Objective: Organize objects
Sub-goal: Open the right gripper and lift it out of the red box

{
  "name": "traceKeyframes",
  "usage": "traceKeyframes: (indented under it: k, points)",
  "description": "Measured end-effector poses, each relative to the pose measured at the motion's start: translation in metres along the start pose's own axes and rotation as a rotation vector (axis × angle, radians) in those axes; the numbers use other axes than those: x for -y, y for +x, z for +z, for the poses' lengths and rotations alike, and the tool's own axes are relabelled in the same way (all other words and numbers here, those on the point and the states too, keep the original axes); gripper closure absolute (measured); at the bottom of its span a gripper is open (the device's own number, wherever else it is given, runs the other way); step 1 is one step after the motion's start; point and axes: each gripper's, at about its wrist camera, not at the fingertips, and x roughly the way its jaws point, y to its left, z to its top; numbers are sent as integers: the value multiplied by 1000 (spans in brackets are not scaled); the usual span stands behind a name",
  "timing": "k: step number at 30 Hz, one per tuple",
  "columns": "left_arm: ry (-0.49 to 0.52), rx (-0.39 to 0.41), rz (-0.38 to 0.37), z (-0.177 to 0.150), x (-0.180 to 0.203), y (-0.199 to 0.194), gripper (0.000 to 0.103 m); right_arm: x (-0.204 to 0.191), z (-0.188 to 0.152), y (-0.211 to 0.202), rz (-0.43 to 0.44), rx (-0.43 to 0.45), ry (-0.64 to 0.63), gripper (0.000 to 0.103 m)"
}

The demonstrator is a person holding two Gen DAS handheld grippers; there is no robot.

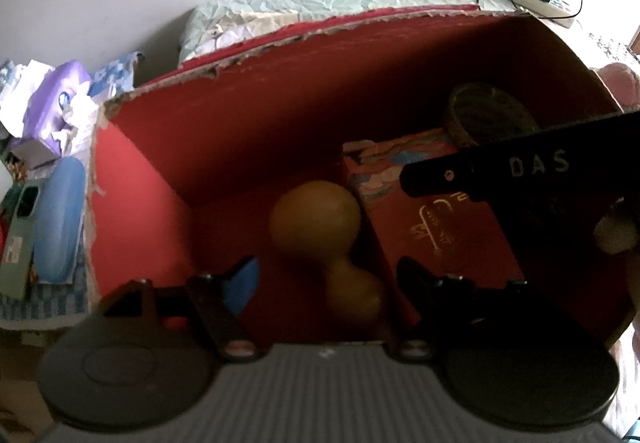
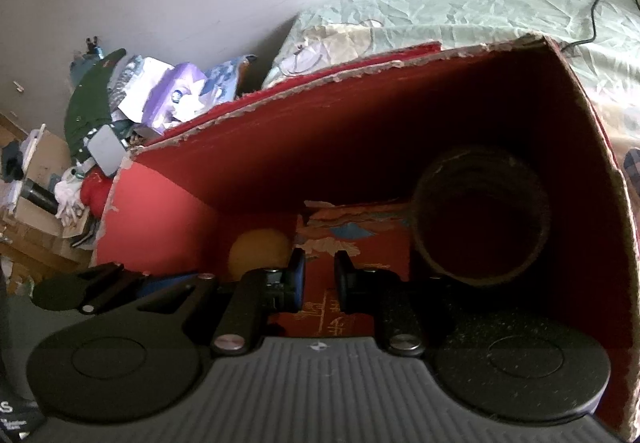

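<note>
Left gripper [image 1: 326, 279] spread wide above the red cardboard box [image 1: 136, 179], fingers well apart and pressing on nothing; the tan gourd-shaped wooden piece [image 1: 316, 223] (blurred) lies on the box floor between them. Right gripper [image 2: 320, 275] nearly closed, a narrow gap between its pads and nothing gripped, hanging over the flat red patterned packet [image 2: 356, 235] that lies just beside the gourd piece. Further in, a dark round container [image 2: 480, 223] sits in the box's far right corner. Beyond the torn rim, a bed [image 2: 460, 7] with a pale green sheet.
</note>
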Motion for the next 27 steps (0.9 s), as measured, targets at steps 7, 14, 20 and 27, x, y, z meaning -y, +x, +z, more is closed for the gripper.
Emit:
traceKeyframes:
  k: [7,14,20,27]
  points:
    - [-17,-17,25,0,4,-2,23,-9,-5,-11,-57,59,-53,85]
    - [-50,29,54,-5,14,-26,23,-3,-13,-37,-42,132,-32,84]
    - [-92,65,72,-12,24,-50,23,-2,-28,-62,-1,164,-32,84]
    - [-112,120,98,-25,41,-82,23,-1,-44,-93,67,188,-66,83]
